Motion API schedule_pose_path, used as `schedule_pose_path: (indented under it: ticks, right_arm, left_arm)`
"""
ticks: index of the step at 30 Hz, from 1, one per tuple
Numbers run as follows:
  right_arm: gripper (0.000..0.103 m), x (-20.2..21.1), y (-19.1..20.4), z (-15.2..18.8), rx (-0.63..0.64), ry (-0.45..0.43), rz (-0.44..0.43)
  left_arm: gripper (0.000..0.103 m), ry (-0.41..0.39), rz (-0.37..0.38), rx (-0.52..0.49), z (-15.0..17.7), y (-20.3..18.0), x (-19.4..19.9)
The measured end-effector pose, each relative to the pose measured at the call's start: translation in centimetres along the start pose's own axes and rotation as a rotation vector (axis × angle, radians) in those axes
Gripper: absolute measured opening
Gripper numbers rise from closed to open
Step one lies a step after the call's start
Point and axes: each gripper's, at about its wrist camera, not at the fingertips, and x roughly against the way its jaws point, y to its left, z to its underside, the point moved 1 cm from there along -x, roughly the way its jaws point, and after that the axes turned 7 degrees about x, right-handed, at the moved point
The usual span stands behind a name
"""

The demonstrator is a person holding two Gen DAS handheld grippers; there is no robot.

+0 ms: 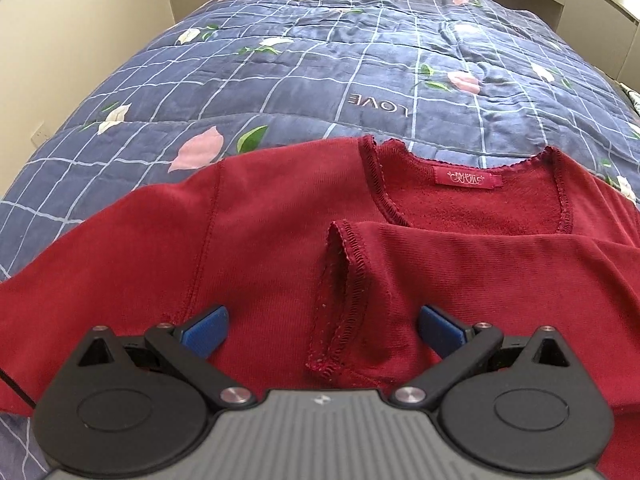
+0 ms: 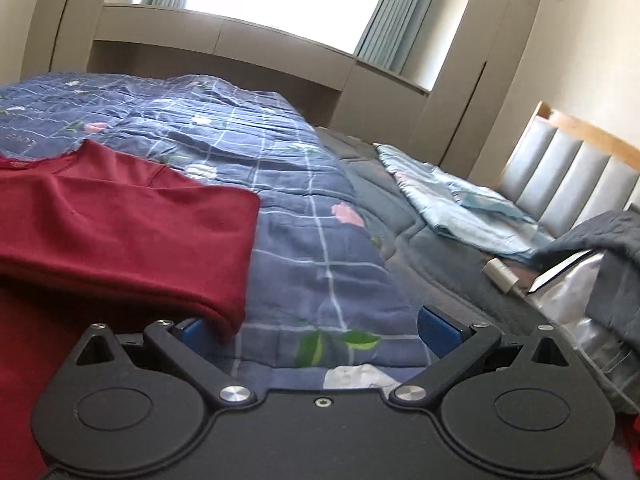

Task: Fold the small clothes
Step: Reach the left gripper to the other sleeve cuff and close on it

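A dark red long-sleeved top [image 1: 264, 236] lies flat on the blue quilt [image 1: 320, 64], neckline and label [image 1: 467, 179] facing away. One sleeve is folded across its front, its cuff [image 1: 340, 292] lying between my left gripper's fingers. My left gripper [image 1: 322, 330] is open just above the cloth, holding nothing. In the right wrist view the top [image 2: 120, 224] lies at the left with a folded edge. My right gripper [image 2: 316, 332] is open over the quilt [image 2: 312, 216]; its left finger is partly hidden under the folded red edge.
The quilt has a white grid, flowers and the word LOVE [image 1: 378, 104]. To the right lie a light blue cloth [image 2: 460, 200], a grey garment [image 2: 600, 236], a white charger [image 2: 500, 274] and a padded headboard [image 2: 568, 168]. Cabinets [image 2: 240, 52] and a window stand behind.
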Motion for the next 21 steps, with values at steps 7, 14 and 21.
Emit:
schedule_pose_path:
  ticks: [7, 14, 21]
  right_arm:
    - [0.102, 2.8, -1.1, -1.3, -0.045, -0.019, -0.057]
    - [0.102, 0.4, 0.4, -2.6, -0.038, 0.030, -0.055]
    - [0.102, 0.2, 1.3, -2.2, -0.020, 0.078, -0.063]
  left_arm:
    - [0.103, -0.012, 0.041, 0.010, 0.2, 0.6, 1.8]
    - [0.103, -0.066, 0.035, 0.063, 0.8, 3.4, 5.2]
    - [0.103, -0.065, 0.007, 0.235, 2.0, 9.6, 6.7]
